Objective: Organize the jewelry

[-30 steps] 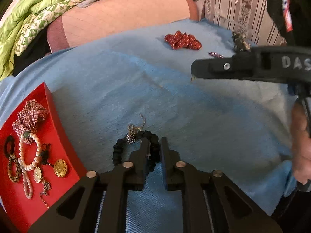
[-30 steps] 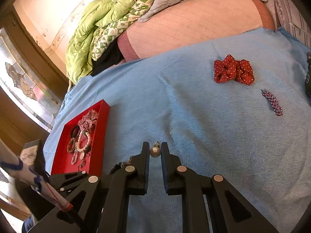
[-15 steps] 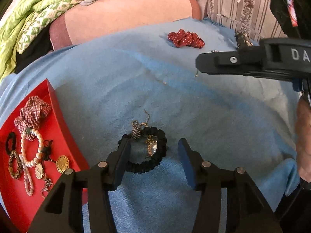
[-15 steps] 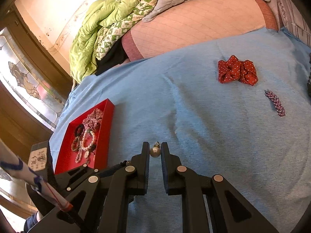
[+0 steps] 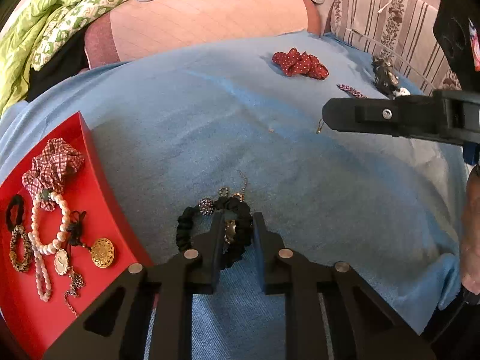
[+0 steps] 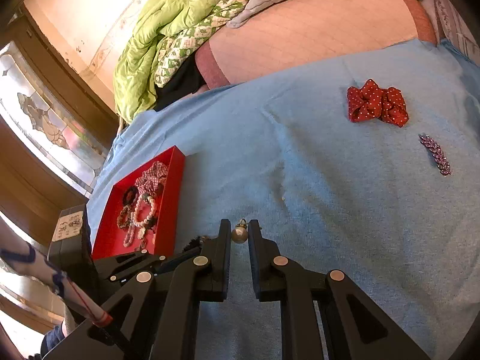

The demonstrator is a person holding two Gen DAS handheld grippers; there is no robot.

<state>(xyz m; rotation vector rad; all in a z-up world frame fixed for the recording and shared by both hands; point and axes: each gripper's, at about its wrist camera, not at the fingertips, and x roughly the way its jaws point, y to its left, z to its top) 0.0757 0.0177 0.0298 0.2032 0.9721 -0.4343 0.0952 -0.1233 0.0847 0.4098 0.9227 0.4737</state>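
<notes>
At the far left of the blue cloth (image 5: 270, 156) sits a red tray (image 5: 99, 198), already holding a plaid scrunchie (image 5: 52, 165), a pearl bracelet (image 5: 49, 219), a gold round pendant (image 5: 102, 252), a small black hair tie (image 5: 14, 212) and a leopard-print band (image 5: 19, 252). Just right of the tray, the left gripper (image 5: 237, 240) reaches down onto a black scrunchie (image 5: 186, 228) tangled with a beaded charm (image 5: 207, 206) and a thin chain (image 5: 243, 180). Its jaws have just been closing and now stand narrow around the right part of the scrunchie's loop, with the black fabric and a metallic bit between the fingers; the left part of the loop bulges out beyond the left finger (image 5: 216, 234). The pads appear to press the fabric, though the contact itself is partly hidden. Further right and above the cloth, the right gripper (image 6: 239, 235) hangs clear of the surface, its fingers drawn close together and clamped on a small pearl earring (image 6: 239, 234), whose round bead sits right at the fingertips with its metal hook pointing away. In the left wrist view this gripper shows side-on as a dark bar with the hook dangling at its tip. On the cloth beyond, well apart from both grippers, lie a red polka-dot scrunchie (image 6: 376, 103), a purple rhinestone hair clip (image 6: 435, 154) just right of it, and a dark jewelled piece (image 5: 385, 76) near the cloth's far right edge.
</notes>
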